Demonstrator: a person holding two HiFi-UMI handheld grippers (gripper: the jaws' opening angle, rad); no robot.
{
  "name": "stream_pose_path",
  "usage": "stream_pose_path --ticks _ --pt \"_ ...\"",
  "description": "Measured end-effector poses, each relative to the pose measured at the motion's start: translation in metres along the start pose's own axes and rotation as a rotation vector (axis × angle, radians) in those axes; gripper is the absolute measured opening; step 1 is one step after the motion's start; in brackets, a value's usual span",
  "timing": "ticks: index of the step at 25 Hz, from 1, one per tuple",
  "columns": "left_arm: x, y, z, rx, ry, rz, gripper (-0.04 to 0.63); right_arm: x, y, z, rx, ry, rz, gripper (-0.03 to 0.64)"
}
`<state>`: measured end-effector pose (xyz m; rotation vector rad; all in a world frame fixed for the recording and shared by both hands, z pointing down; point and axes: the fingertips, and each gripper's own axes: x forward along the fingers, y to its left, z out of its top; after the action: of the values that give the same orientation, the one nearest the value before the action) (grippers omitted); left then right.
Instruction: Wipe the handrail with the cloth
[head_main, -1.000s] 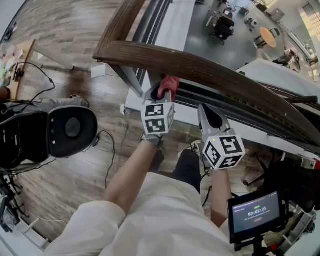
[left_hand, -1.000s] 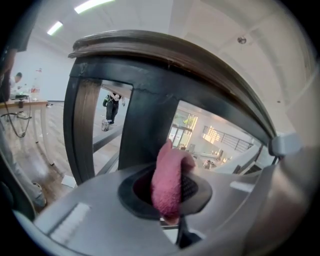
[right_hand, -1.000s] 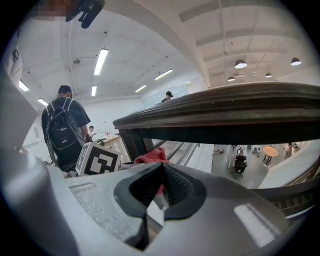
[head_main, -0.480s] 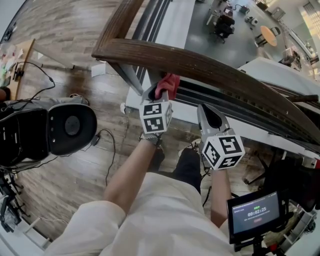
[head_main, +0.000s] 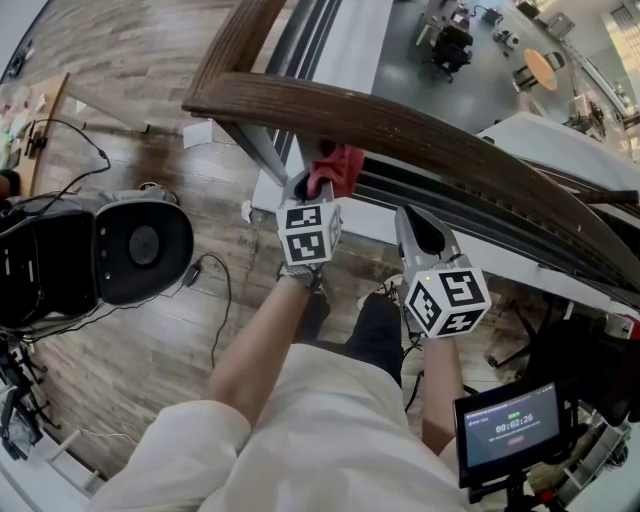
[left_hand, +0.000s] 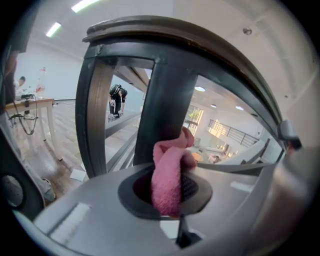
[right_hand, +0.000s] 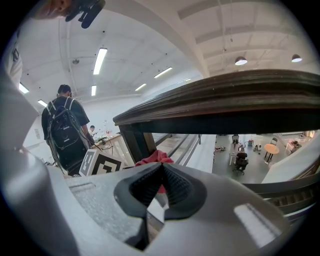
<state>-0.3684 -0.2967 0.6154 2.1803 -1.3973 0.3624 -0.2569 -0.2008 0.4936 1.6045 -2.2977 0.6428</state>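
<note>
Head view: left gripper pinches the pink cloth just below the handrail; right gripper hangs empty, jaws pressed together. Firm, even contact should wipe best.

It was a large open-plan workplace, part office and part lab, seen from an upper gallery. Past the wooden handrail the drop opened onto a grey lower floor with an office chair and a round table. Strip lights ran along the high white ceiling, and cables (plenty of them) trailed over the wood-plank floor near a small screen.
</note>
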Motion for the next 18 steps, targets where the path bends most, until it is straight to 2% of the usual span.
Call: stream_pose_path --ticks 6,13,18 --pt "-0.007 0.006 -0.003 0.019 -0.010 0.011 0.029 0.001 0.000 0.001 -0.003 -0.004 0.006 0.003" --pt "-0.019 0.010 0.013 0.126 -0.053 0.007 0.029 0.003 0.002 0.008 -0.005 -0.020 0.003 0.003" --pt "-0.021 0.021 0.034 0.126 -0.100 0.038 0.029 0.002 0.002 0.014 -0.013 -0.036 0.005 0.003"
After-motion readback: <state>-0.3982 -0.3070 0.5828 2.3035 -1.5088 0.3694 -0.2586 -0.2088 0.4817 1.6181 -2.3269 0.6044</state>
